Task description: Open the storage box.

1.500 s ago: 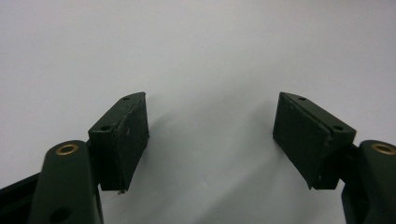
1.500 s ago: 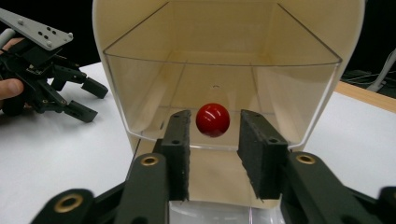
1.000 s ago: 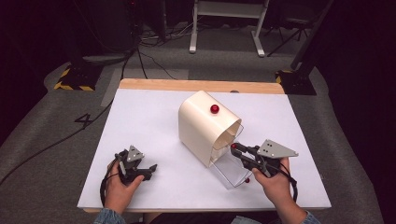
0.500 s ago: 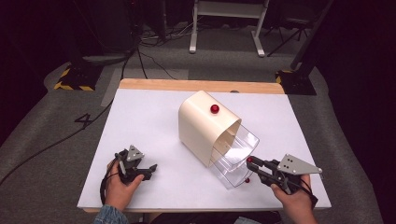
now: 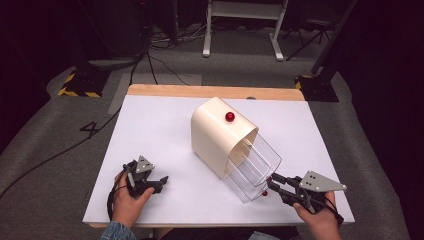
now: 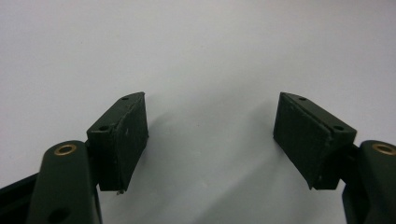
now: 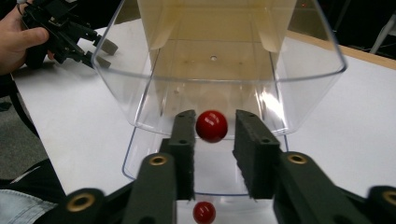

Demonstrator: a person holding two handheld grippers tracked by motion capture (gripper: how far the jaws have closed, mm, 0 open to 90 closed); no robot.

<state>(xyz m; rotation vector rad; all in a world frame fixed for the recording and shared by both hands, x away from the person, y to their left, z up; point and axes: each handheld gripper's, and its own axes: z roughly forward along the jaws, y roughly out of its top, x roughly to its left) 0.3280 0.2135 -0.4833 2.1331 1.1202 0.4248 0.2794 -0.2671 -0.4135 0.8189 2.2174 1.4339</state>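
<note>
Red knob (image 7: pixel 211 126) sits between my right gripper's (image 7: pixel 212 133) just-opening jaws, untouched; drawer (image 5: pixel 252 167) out, white table (image 5: pixel 150 125), dark room.

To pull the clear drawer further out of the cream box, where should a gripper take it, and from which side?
Probably by the red knob on the clear drawer front, approached head-on from the open end with a pad on either side. The knob juts out as a small ball, and the right gripper already straddles it.

Grey carpet (image 5: pixel 65 165), dark room, white frame (image 5: pixel 245 20)
</note>
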